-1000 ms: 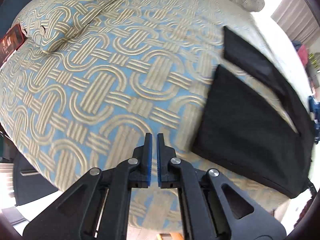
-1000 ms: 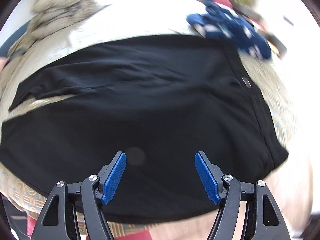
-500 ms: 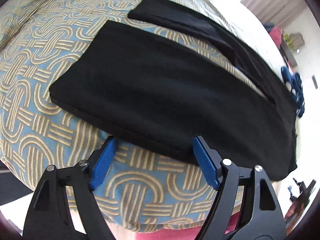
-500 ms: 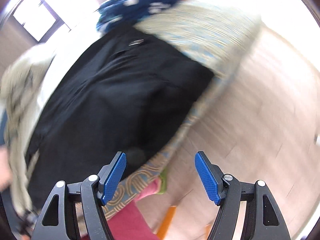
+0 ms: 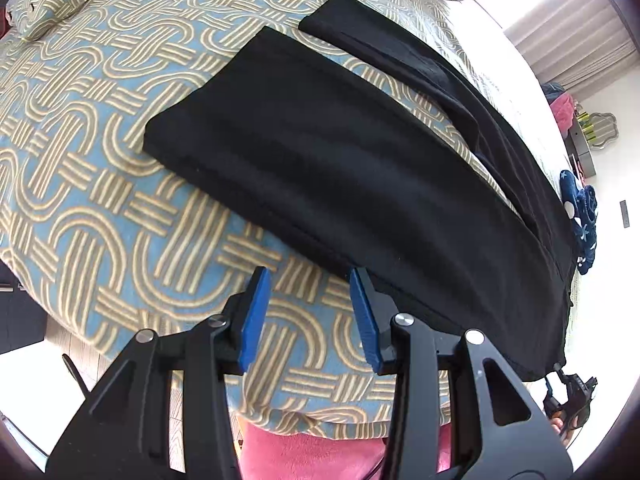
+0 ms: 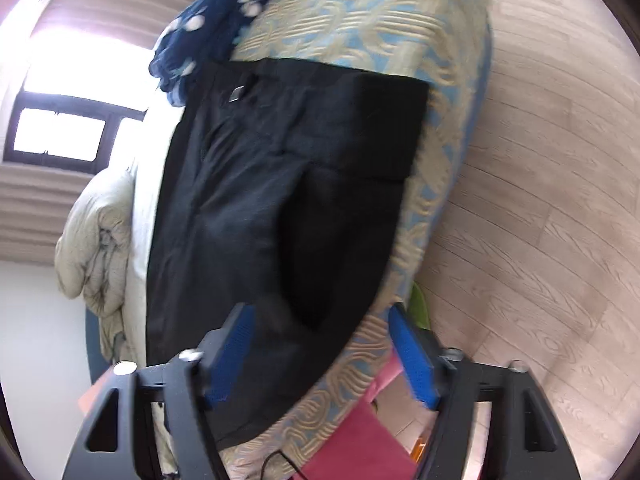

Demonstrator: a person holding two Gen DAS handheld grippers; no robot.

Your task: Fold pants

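One pair of black pants (image 5: 360,184) lies flat on the patterned bed (image 5: 100,208), both legs visible only from my left wrist. My right wrist alone shows the waistband, wooden floor (image 6: 540,160) and window (image 6: 60,132). My left gripper (image 5: 310,316) is half-spread at the near hem; my right gripper (image 6: 324,352) gapes wide, both empty. One navy garment (image 6: 216,20) sits beyond.

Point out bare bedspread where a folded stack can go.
Open bedspread lies left of the black pants, bounded by the pillow and the near edge. Right is crowded: pants and a navy garment fill it.
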